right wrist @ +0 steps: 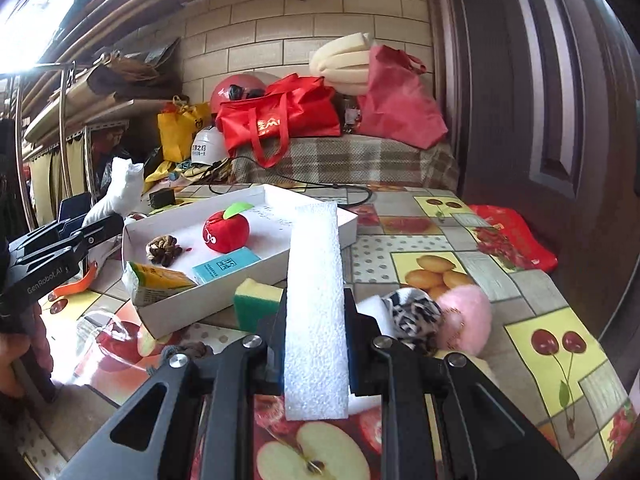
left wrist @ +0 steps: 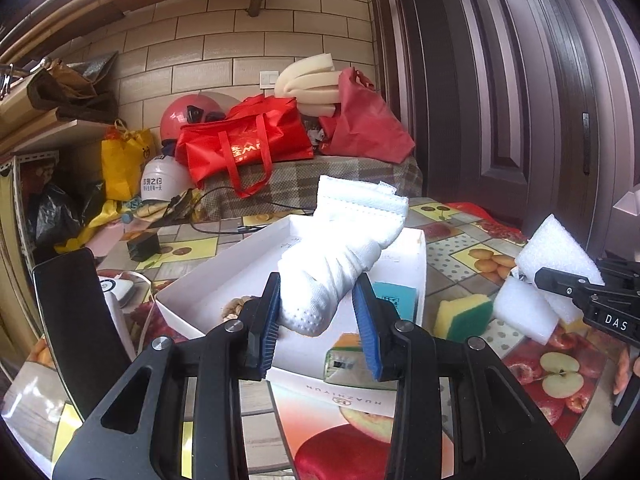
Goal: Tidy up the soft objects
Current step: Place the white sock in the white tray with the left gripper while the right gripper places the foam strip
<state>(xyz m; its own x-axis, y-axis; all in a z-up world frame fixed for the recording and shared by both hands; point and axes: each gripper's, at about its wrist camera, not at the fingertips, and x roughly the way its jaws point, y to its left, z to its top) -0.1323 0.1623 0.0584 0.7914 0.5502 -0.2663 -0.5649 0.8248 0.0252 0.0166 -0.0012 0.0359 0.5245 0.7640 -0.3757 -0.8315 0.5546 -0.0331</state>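
My left gripper (left wrist: 318, 316) is shut on a white sock (left wrist: 344, 248) and holds it above the white box (left wrist: 224, 268); the sock also shows in the right wrist view (right wrist: 120, 196). My right gripper (right wrist: 316, 320) is shut on a white foam strip (right wrist: 316, 300), held upright over the table just right of the box (right wrist: 168, 312). The foam also shows in the left wrist view (left wrist: 556, 252). In the box lie a red plush apple (right wrist: 226, 230), a brown knotted item (right wrist: 162, 250), a teal packet (right wrist: 226, 266) and a yellow-green carton (right wrist: 160, 282).
A yellow-green sponge (right wrist: 256, 300) and a white foam block (left wrist: 524, 312) lie right of the box. A leopard-print cloth (right wrist: 414, 312) and pink fluffy item (right wrist: 466, 316) sit on the fruit-print tablecloth (right wrist: 540, 300). Red bags (right wrist: 280, 120) and helmets are behind. A dark door (right wrist: 540, 80) stands on the right.
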